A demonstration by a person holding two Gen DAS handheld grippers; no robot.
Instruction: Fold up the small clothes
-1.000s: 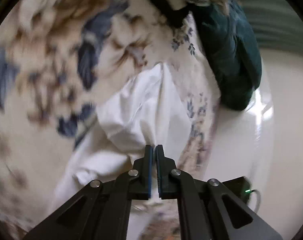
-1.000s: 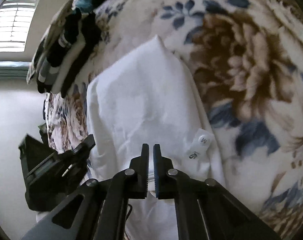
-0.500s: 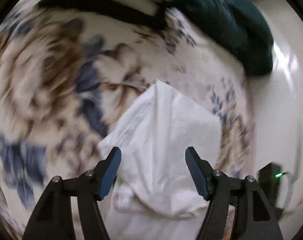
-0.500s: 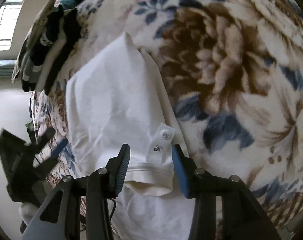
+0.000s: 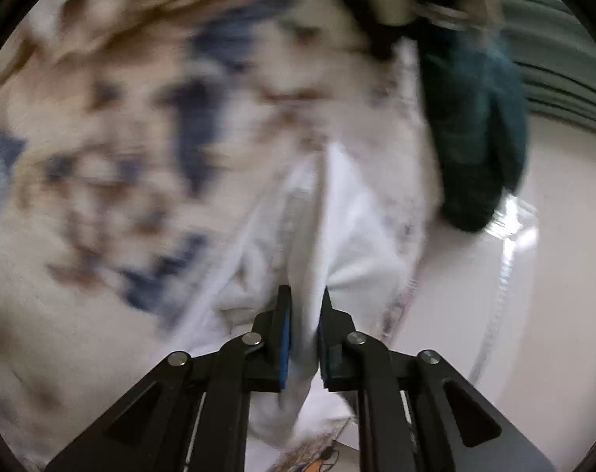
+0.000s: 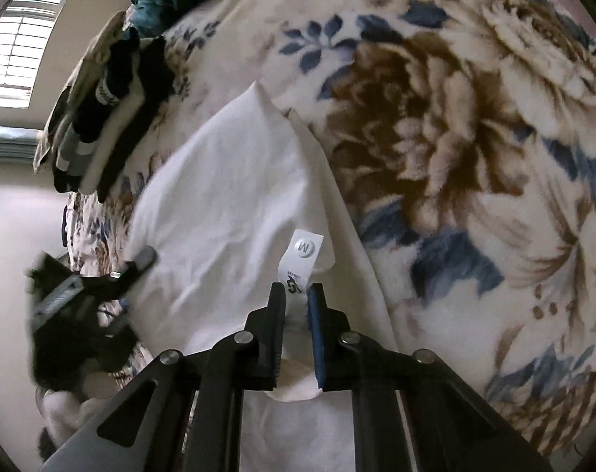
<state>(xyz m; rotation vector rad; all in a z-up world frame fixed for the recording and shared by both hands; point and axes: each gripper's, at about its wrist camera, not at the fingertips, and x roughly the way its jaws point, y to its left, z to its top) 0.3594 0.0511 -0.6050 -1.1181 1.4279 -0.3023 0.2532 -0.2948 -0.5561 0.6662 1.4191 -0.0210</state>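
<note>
A white garment (image 6: 235, 204) lies on a floral blanket (image 6: 447, 126), folded to a point at its far end, with a size tag (image 6: 302, 257) standing up near my right gripper. My right gripper (image 6: 297, 295) is shut on the garment's near hem beside the tag. In the blurred left wrist view my left gripper (image 5: 305, 299) is shut on a bunched fold of the same white garment (image 5: 349, 232). The left gripper also shows at the left edge of the right wrist view (image 6: 101, 287), at the garment's left side.
A stack of folded dark and light clothes (image 6: 101, 118) sits beyond the garment, with a teal garment (image 5: 475, 129) next to it at the bed's edge. Pale floor (image 5: 534, 314) lies beside the bed. A window (image 6: 19, 47) is at far left.
Both grippers were shut on the cloth, opened half a second ago, and have now closed on the white garment again. The left view is blurred by motion.
</note>
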